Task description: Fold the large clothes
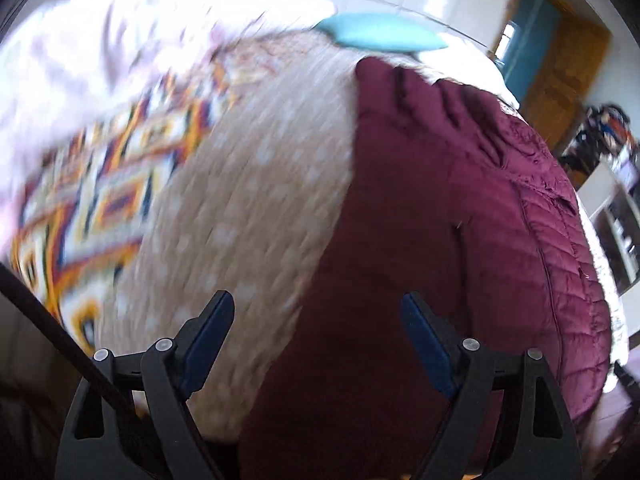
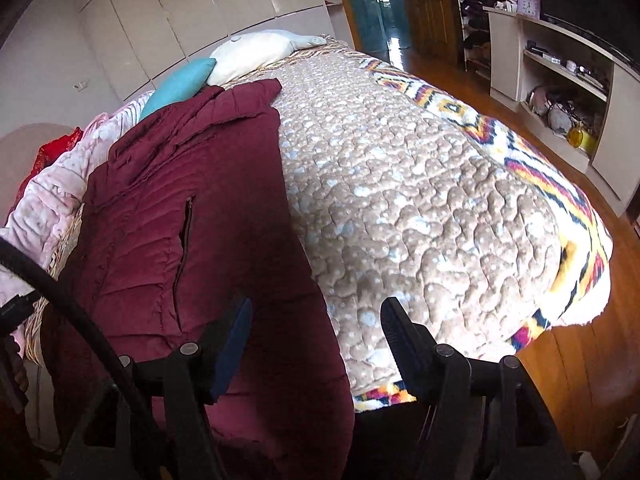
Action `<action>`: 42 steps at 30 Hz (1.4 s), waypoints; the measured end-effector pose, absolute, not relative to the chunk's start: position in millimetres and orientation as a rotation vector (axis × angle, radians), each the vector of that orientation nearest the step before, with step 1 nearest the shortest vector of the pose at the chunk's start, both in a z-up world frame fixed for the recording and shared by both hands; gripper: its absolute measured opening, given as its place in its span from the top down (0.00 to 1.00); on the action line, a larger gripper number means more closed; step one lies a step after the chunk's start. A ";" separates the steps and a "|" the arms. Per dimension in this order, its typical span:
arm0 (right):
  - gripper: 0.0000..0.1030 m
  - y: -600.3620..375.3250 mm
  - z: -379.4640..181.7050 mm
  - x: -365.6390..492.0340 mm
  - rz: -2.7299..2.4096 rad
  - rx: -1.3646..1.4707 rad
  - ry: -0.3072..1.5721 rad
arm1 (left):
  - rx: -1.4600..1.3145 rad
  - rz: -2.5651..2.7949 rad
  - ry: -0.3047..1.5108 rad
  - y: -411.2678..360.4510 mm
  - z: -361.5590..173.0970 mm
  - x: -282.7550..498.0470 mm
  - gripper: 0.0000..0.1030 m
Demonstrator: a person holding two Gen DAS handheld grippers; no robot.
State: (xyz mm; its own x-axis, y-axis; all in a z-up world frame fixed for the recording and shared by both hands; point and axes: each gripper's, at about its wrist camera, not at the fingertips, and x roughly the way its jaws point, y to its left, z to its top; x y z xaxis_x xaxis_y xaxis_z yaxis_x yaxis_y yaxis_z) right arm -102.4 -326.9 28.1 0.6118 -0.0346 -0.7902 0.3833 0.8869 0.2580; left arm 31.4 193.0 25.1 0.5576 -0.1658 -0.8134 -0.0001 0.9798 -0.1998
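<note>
A dark red padded jacket lies spread along one side of the bed, on top of a tan quilt dotted with pale spots. In the right wrist view the jacket fills the picture from about 7 o'clock up to 11 o'clock, its collar end pointing toward a blue pillow and a white pillow at 12 o'clock, and a zip pocket slit shows on its front. The quilt has a bright patterned border running along the 2 to 4 o'clock side, above a wooden floor.

The right gripper sits at 6 o'clock with its jaws spread wide and nothing between them; its fingers frame the jacket's lower edge where it meets the quilt, though contact with the cloth cannot be told.

In the left wrist view, which is motion-blurred, the jacket takes up the 3 to 6 o'clock half and the quilt the centre. The left gripper is at 6 o'clock, jaws also wide apart and holding nothing, over the jacket's edge. The blue pillow shows at 12 o'clock, and pink bedding at 10 o'clock.
</note>
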 end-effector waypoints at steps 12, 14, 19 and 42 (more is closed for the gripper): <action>0.27 -312.1 -18.3 -132.1 -0.137 0.637 0.980 | -0.226 -0.256 1.024 195.1 -14.4 -19.9 0.18; 0.27 -304.2 -22.8 -137.0 -0.125 0.635 1.000 | -0.260 -0.272 1.035 199.9 -19.2 -24.8 0.18; 0.25 -279.7 -32.5 -148.7 -0.111 0.591 1.048 | -0.294 -0.271 1.039 207.8 -29.4 -46.5 0.18; 0.78 -272.1 133.8 -129.2 0.233 0.523 0.767 | -0.377 -0.389 0.836 206.0 113.6 -75.8 0.70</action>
State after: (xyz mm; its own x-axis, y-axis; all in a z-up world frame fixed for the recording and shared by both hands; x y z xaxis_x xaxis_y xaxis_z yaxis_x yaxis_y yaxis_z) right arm -129.2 -272.1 133.8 0.7026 0.3846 -0.5986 -0.0132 0.8482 0.5295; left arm -75.8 206.0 113.6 0.6087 -0.4732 -0.6369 0.1831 0.8648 -0.4675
